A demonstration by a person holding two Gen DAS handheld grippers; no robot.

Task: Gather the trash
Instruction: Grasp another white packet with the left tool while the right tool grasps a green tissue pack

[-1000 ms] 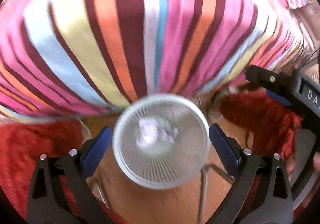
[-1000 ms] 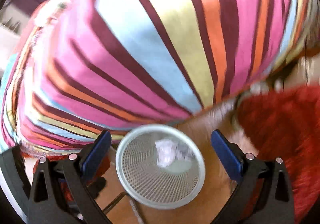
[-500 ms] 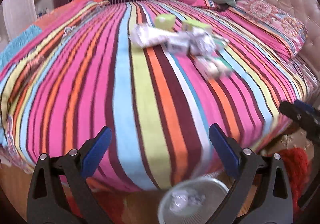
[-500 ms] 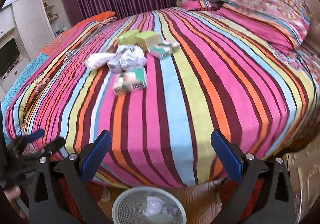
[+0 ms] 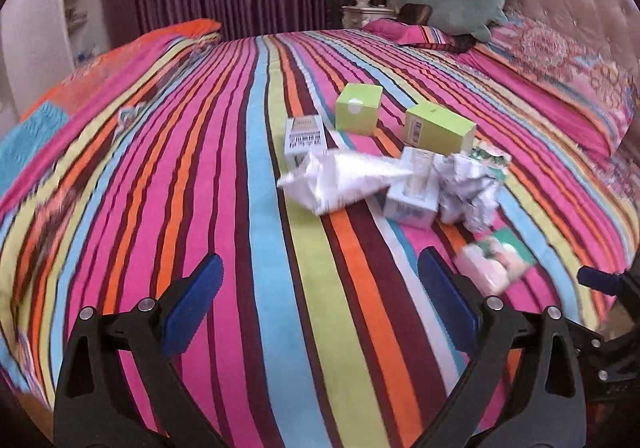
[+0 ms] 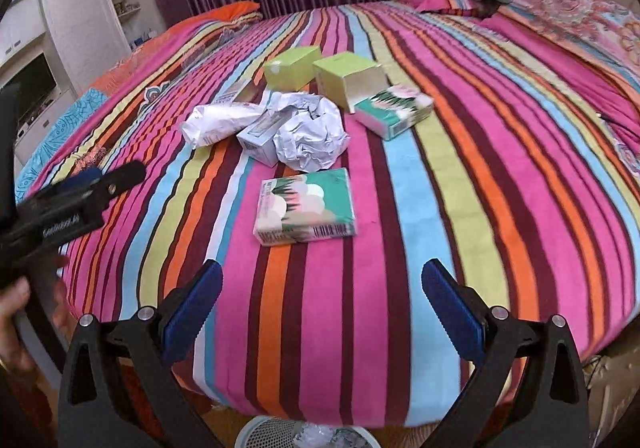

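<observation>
So both grippers are hanging out over the foot of the bed with the bright striped bedspread [image 6: 460, 168], and neither one is carrying anything: the left gripper [image 5: 320, 304] is sitting with its blue-padded fingers spread wide apart, and the right gripper [image 6: 322, 308] is doing the same. All the trash is lying in a loose pile toward the middle of the bed. Closest to the right gripper, a flat green and pink printed packet [image 6: 306, 208] is lying by itself, apart from the rest. Just behind it, a big wad of crumpled white paper [image 6: 310, 138] is resting against a small pale blue carton [image 6: 260, 138] and a long crumpled white wrapper [image 6: 222, 122]. Two lime-green cardboard boxes [image 6: 320, 74] are sitting at the back, with a second green and pink packet [image 6: 394, 110] beside them. The white mesh wastebasket [image 6: 280, 434] is peeking out on the floor right under the bed's edge, with some crumpled paper already inside.
</observation>
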